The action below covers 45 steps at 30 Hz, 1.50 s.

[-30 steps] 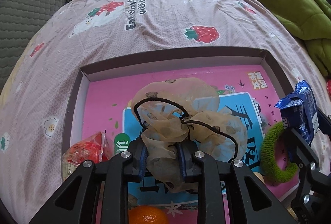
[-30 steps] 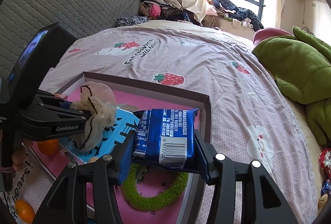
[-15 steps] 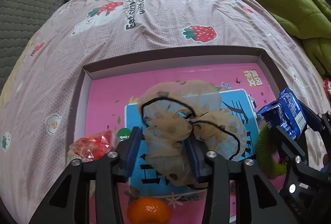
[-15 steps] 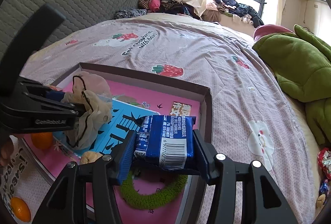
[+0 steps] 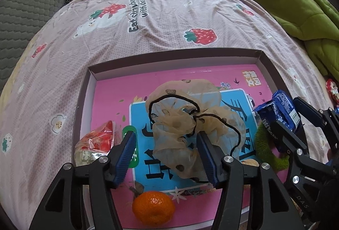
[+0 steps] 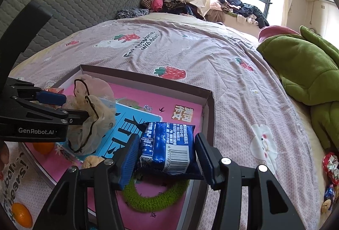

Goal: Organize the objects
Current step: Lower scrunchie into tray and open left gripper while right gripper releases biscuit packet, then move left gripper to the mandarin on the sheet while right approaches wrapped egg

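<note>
Grippers over the shallow box (image 5: 84, 90) on the bed.
Left gripper (image 5: 165, 149) stands wide, its blue pads apart around the beige scrunchie (image 5: 190, 124), which lies in the box; right gripper (image 6: 167, 151) clamps the blue snack packet (image 6: 169, 147) above the green ring (image 6: 152, 196). An orange (image 5: 153, 211) sits nearby.
</note>
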Available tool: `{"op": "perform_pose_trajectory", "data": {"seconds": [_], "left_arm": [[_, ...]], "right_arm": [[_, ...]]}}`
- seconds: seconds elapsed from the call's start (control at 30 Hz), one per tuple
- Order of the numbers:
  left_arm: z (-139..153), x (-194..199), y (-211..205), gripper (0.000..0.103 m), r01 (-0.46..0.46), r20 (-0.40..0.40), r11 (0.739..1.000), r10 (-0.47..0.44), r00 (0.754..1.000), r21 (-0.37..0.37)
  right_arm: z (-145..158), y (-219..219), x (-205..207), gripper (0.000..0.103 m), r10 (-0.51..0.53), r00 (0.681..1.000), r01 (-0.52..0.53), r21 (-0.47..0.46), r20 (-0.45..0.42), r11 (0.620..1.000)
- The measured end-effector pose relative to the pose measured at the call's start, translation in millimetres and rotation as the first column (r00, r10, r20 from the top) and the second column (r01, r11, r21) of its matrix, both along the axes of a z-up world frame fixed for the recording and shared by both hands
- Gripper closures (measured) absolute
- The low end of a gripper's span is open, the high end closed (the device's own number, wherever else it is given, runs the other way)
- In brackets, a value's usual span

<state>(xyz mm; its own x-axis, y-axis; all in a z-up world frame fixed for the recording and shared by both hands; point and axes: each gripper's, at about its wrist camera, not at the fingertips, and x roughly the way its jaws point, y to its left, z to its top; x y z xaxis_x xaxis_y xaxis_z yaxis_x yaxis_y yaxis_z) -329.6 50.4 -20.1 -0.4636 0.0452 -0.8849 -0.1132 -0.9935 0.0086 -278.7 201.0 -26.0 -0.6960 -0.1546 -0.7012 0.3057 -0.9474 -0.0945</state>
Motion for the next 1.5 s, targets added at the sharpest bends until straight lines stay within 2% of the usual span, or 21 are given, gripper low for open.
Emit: {"op": "perform_pose_trajectory", "data": {"seconds": [0.4, 0.8, 0.87, 0.93, 1.0, 1.17, 1.23, 1.5], "left_arm": [[13, 19, -9, 0.041, -0.012, -0.036, 1.000, 0.013, 0.999, 0.009], [15, 39, -11, 0.039, -0.040, -0.038, 0.999, 0.041, 0.998, 0.028], [16, 43, -11, 0.038, -0.040, -0.042, 0.999, 0.041, 0.998, 0.027], [18, 48, -11, 0.032, -0.041, -0.049, 0.999, 0.042, 0.998, 0.030], [22, 54, -11, 0.030, -0.041, -0.064, 0.999, 0.043, 0.997, 0.030], [30, 64, -12, 0.029, -0.051, -0.095, 0.999, 0.052, 0.994, 0.019], [32, 67, -13, 0.029, -0.050, -0.097, 0.998, 0.052, 0.994, 0.025], [42, 77, -11, 0.029, -0.049, -0.117, 0.999, 0.050, 0.992, 0.016]], "right_arm": [[11, 4, 3, 0.049, -0.007, 1.000, 0.006, -0.047, -0.007, 0.999], [25, 4, 13, 0.045, -0.006, 1.000, 0.005, -0.100, -0.009, 0.995], [27, 3, 16, 0.044, -0.004, 1.000, 0.003, -0.103, -0.014, 0.995], [30, 2, 19, 0.042, -0.002, 1.000, 0.000, -0.106, -0.017, 0.994], [33, 2, 23, 0.041, 0.001, 1.000, -0.003, -0.102, -0.022, 0.995], [44, 2, 32, 0.038, -0.003, 0.999, -0.002, -0.113, -0.042, 0.994], [46, 1, 36, 0.031, 0.005, 0.999, -0.010, -0.113, -0.038, 0.993], [56, -4, 52, 0.031, 0.007, 0.998, -0.014, -0.110, -0.061, 0.994]]}}
